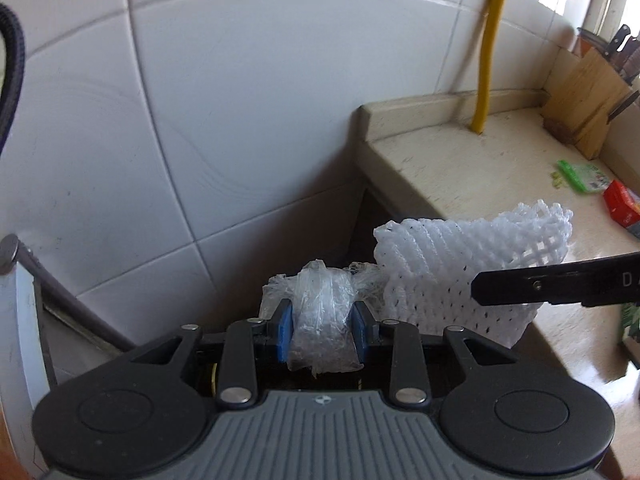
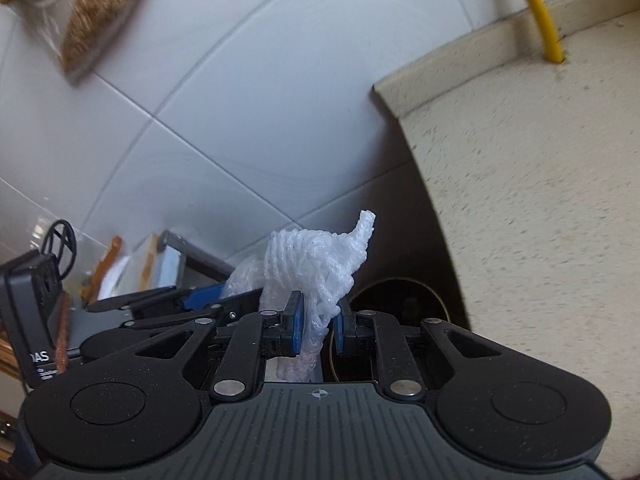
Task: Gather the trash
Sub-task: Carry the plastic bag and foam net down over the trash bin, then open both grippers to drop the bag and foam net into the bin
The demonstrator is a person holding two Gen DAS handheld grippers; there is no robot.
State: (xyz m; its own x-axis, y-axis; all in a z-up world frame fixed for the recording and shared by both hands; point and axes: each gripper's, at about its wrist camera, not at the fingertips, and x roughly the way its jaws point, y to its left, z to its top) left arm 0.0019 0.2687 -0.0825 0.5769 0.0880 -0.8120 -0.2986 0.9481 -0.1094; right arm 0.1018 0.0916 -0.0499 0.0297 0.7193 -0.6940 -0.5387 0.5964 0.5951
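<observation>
**Both grippers loaded w/ soft trash, off the worktop edge**

Nearest in left wrist view: left gripper [image 1: 322, 330], jaws closed on a crumpled clear plastic wrap [image 1: 323, 320], wad bulging out past the blue pads [image 1: 285, 332] front and back. Just beside it on the right, touching the wrap, is the white foam net sleeve [image 1: 452, 268]; the black finger across it belongs to the right gripper [image 2: 318, 328]. Right wrist view confirms: its jaws are pinched on a bunched lower part of the net, the rest flaring up above the pads.

Handling, as I judge it: both items v. light, soft, squashy. Wrap is slick film, could slide out if squeeze relaxes; best held through the thick middle of the wad, as now. Net is springy, open mesh, snags easily on pads, so may cling on release; grip on the gathered neck looks secure.

Below/behind the right jaws: a dark round opening [image 2: 400, 300], maybe a bin, can't tell. Further: beige worktop [image 1: 480, 152] w/ green packet [image 1: 582, 174] and red packet [image 1: 620, 202] not yet collected, knife block [image 1: 588, 92], yellow hose [image 1: 490, 48], white tiled wall [image 1: 240, 100]
</observation>
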